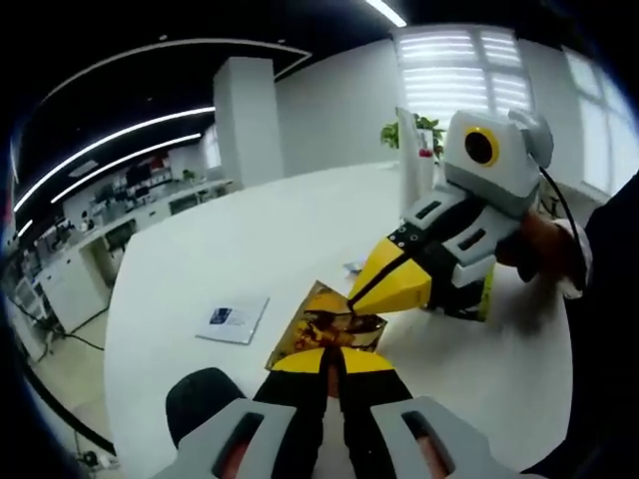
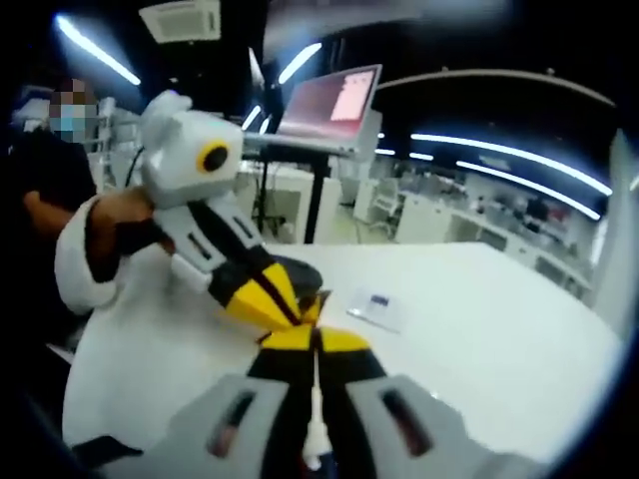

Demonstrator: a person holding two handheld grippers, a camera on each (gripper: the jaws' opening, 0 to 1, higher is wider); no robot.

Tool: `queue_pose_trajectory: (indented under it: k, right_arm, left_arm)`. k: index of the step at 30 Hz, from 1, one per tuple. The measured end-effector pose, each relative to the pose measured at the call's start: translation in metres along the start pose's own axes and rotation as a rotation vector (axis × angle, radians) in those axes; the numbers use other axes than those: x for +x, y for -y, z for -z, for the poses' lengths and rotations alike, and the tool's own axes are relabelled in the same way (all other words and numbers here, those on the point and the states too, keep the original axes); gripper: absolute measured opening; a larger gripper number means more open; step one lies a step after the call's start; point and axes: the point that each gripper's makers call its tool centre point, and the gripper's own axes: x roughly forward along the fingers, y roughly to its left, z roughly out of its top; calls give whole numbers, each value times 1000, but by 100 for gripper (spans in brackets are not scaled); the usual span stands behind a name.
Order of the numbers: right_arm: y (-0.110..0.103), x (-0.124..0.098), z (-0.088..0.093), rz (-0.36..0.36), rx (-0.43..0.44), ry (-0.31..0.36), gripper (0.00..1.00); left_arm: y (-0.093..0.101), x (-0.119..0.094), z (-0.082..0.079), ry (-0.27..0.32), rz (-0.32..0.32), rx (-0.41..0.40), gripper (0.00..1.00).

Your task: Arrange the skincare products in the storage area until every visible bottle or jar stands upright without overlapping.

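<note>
Left tool: jaws together, clamped on yellow-brown sachet above white counter. Right tool: jaws together, tips meeting same sachet. Leaflet nearby. Bottles, jars, storage area: cannot tell. Progress: early, likely unpacking.

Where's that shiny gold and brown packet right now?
In the left gripper view the gold-brown packet sits low in the middle, above the white table, pinched between both grippers' yellow tips, with a small leaflet lying to its left.
</note>
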Motion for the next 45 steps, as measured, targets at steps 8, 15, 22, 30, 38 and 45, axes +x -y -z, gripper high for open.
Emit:
queue_pose_trajectory:
  k: [8,15,22,30,38,45]
  right_arm:
    - [-1,-7,-8,2,30,34,0]
    - [1,-11,-9,7,65,48,0]
    - [2,-10,-6,13,61,37,0]
    - [3,-13,-12,29,45,62,0]
    - [0,-19,-20,35,35,93,0]
    - [-1,-19,-20,34,27,96,0]
  left_arm:
    - [-6,-21,-15,85,-31,26,3]
    - [-14,-27,-12,80,-53,70,13]
    - [-18,-26,-7,57,-60,86,14]
    - [-25,-26,-5,56,-82,70,14]
    - [-25,-28,-3,60,-81,46,16]
    - [-25,-26,0,48,-78,39,19]
